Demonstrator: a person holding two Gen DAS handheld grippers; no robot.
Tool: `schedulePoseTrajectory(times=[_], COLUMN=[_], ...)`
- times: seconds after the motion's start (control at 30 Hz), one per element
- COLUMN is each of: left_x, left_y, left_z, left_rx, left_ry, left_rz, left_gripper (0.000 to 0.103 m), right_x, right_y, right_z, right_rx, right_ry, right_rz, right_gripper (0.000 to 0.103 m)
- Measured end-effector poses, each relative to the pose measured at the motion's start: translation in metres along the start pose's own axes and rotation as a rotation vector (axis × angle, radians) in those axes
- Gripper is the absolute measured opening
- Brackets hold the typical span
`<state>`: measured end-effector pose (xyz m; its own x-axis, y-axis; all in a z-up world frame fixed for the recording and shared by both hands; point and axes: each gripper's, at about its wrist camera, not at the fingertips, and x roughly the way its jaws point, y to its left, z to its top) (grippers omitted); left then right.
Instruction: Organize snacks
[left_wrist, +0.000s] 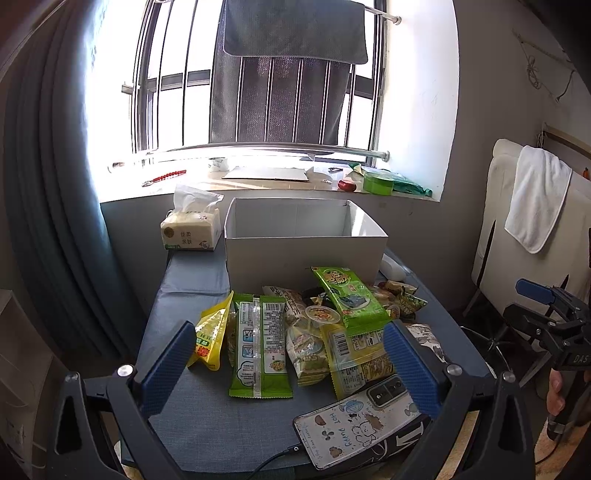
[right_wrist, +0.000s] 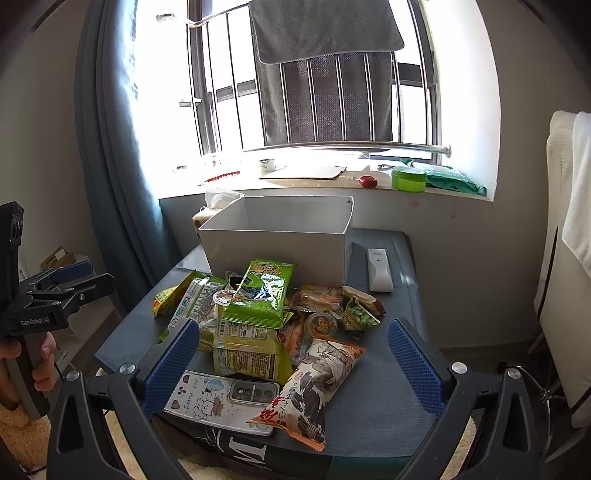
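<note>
A pile of snack packets lies on a blue-grey table (left_wrist: 192, 417) in front of an open white box (left_wrist: 295, 254), which also shows in the right wrist view (right_wrist: 277, 247). A long green packet (left_wrist: 260, 343) lies at the front left, a yellow pouch (left_wrist: 210, 336) beside it, and a green seaweed packet (left_wrist: 347, 299) (right_wrist: 262, 291) on top. A white and orange packet (right_wrist: 317, 380) lies nearest the right gripper. My left gripper (left_wrist: 291, 365) is open and empty above the table's near edge. My right gripper (right_wrist: 291, 365) is open and empty too.
A phone (left_wrist: 354, 424) (right_wrist: 221, 402) in a cartoon case lies at the table's front edge with a cable. A tissue pack (left_wrist: 190, 230) stands left of the box. A white remote (right_wrist: 378, 269) lies right of it. A windowsill with small items is behind.
</note>
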<state>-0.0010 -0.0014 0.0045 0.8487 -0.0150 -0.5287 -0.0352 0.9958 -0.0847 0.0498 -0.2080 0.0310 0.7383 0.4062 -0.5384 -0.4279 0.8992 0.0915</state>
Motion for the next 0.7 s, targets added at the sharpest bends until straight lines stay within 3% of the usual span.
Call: schedulePoseTrajectory(times=[0.7], left_x=[-0.0001], left_y=[-0.0007], left_z=[0.0002], left_rx=[0.003], left_ry=[0.002], left_rz=[0.001], left_gripper=[0.103], right_x=[-0.0009], right_y=[0.0019], right_z=[-0.0011], right_rx=[-0.006], right_ry=[0.001], right_rz=[0.008], right_gripper=[0.103])
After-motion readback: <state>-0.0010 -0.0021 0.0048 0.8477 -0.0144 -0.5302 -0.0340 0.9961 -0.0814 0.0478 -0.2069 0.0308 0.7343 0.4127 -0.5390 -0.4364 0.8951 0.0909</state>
